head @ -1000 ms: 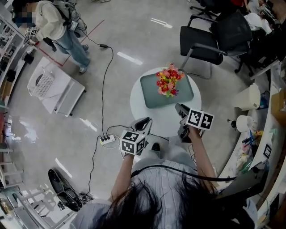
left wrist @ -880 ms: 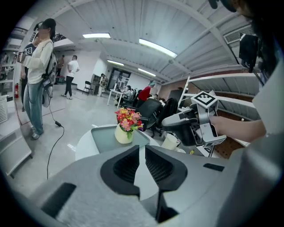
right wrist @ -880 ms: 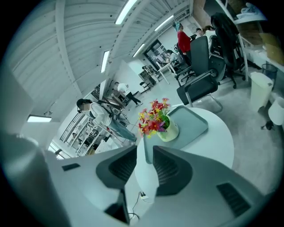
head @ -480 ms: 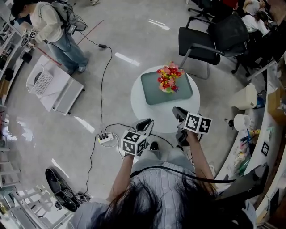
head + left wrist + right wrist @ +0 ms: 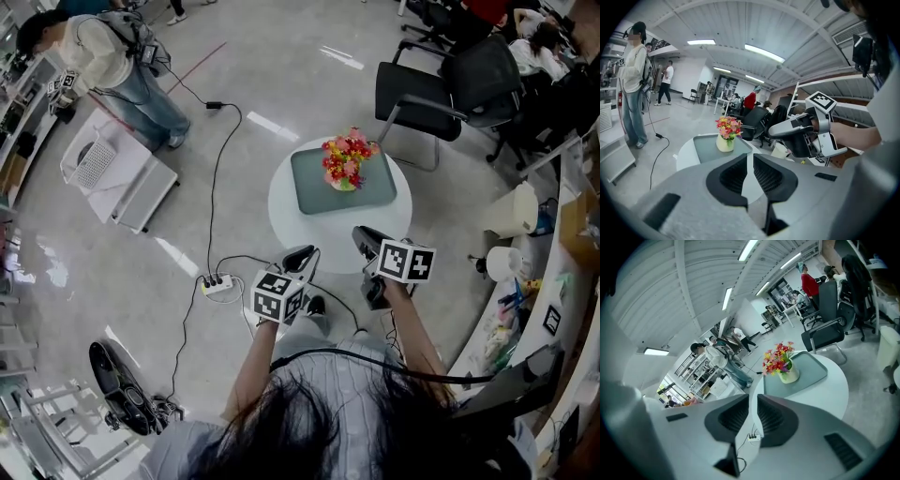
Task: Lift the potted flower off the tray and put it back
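I hold my left claw (image 5: 304, 255) just off the near edge of the round white table (image 5: 300, 230), on its left side. In the left gripper view its two jaws are almost together. Only a thin slit shows between them, and nothing is in it; I just see the table top through it.

My right claw (image 5: 361, 235) pokes over the near edge of the table, on its right side. Its jaws are narrow too, with a thin slit and nothing held.

The potted flower (image 5: 344, 166) stands upright on the green tray (image 5: 311, 184), and the tray lies on the far half of the table. The flowers are red, pink and yellow in a small pale pot. Both claws point at it and are well apart from it.

A black chair (image 5: 424, 90) stands behind the table. A white power strip (image 5: 217, 281) lies on the floor to the left of the table, near my left claw. A person (image 5: 111, 58) stands far off to the table's left.
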The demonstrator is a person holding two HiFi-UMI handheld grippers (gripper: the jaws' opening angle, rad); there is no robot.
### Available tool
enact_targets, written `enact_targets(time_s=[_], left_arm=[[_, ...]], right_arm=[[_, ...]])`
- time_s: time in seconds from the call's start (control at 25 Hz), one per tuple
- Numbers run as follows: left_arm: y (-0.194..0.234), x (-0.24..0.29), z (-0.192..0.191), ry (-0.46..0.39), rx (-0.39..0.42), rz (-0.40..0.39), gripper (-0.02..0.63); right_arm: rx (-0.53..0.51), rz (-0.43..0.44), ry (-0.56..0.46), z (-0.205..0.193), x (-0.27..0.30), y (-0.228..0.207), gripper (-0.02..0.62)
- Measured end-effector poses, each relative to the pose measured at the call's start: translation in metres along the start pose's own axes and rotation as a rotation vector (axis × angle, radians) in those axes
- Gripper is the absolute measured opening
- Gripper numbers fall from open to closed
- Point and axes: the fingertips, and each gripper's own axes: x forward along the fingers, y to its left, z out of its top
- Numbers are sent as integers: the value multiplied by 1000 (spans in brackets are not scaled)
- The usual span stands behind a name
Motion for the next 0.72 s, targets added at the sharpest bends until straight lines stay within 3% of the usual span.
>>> enact_targets(time_s=[0.4, 0.72], left_arm=[[-55, -5, -10, -57, -25, 69, 44], [-101, -15, -25, -79, -21, 86, 44]], right_arm=[[-94, 124, 23, -22, -51, 10, 63], [-173, 154, 14, -42, -98, 11, 58]])
